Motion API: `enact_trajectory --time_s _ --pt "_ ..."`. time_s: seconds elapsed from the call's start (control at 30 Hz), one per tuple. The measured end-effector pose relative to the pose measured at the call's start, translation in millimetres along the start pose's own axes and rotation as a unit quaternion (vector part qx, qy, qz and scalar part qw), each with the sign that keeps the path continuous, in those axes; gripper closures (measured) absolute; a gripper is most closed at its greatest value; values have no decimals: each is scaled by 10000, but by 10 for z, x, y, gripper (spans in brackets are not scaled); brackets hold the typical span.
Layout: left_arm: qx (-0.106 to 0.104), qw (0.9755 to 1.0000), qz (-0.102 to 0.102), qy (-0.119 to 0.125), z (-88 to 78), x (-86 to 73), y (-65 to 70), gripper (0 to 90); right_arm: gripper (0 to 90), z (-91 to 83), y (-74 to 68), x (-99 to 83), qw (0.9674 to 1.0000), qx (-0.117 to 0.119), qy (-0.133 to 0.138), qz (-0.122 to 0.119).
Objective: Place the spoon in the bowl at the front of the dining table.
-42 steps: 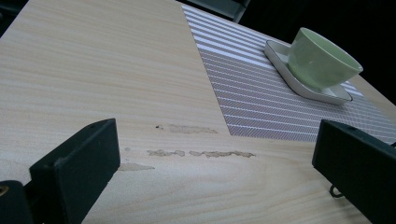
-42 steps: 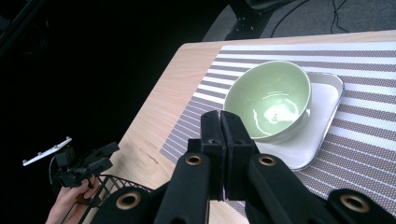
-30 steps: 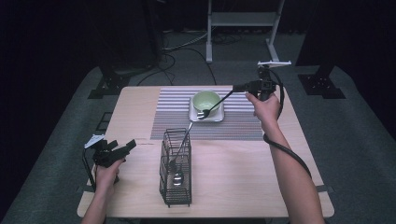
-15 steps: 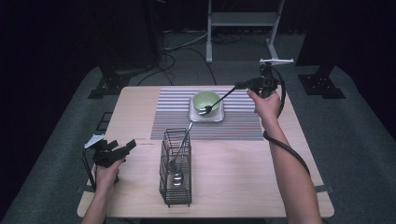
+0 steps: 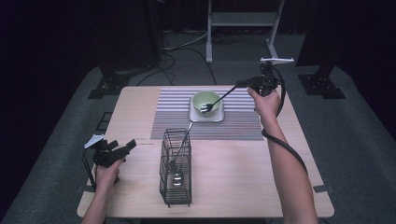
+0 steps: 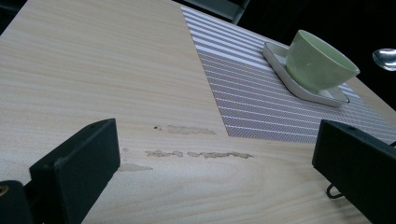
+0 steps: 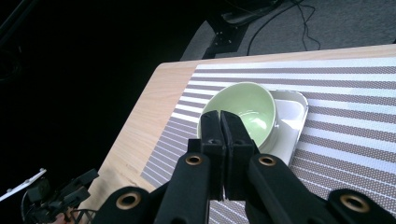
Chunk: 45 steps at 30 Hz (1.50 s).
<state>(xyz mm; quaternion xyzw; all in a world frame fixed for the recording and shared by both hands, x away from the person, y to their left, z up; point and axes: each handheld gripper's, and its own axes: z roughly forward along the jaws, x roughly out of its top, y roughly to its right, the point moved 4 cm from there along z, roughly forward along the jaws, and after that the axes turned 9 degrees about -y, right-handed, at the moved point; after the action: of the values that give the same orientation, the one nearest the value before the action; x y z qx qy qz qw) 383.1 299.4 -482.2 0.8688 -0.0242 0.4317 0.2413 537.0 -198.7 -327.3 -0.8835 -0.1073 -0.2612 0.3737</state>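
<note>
Fork (image 5: 215, 101) held out over the green bowl (image 5: 206, 100): tines at the bowl's near rim, handle rising up and right into the right gripper (image 5: 243, 84). Whether the tines touch the bowl cannot be told. In the right gripper view the two black jaws stand pressed together, closed, with the bowl just beyond their tips; the fork itself is hidden behind the jaws there.

Bowl sits on a small white square plate (image 5: 206, 115). Plate rests on a striped placemat (image 5: 170, 116), which covers the far middle part of the wooden table (image 5: 135, 100). In the left gripper view the bowl (image 6: 319, 62) and plate (image 6: 299, 87) appear at upper right, on the mat (image 6: 243, 93).

Nearer the person, just off the mat's front edge, a black wire basket (image 5: 176, 168) stands upright on the bare wood. A spoon (image 5: 179, 156) leans in it, bowl end down, handle slanting up and out toward the plate.

Left gripper (image 5: 128, 145) held low at the table's left edge in the person's left hand (image 5: 107, 170), well apart from the basket. Its jaws stand wide, with nothing between them. Scuffed patches mark the wood in front of it in the left gripper view. A shiny spoon-like tip shows at that view's right edge.

Right hand (image 5: 266, 103) grips its tool above the table's far right side, cable (image 5: 285, 149) trailing along the forearm.
</note>
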Motion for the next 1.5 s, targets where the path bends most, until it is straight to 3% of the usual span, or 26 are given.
enact_trajectory --time_s 0.93,1.5 --pt "-20 10000 -21 4 10 1 4 0 886 69 184 151 9982 -429 259 320" --pt "-31 10000 -74 -16 28 3 5 0 886 172 283 170 9970 -505 333 487"
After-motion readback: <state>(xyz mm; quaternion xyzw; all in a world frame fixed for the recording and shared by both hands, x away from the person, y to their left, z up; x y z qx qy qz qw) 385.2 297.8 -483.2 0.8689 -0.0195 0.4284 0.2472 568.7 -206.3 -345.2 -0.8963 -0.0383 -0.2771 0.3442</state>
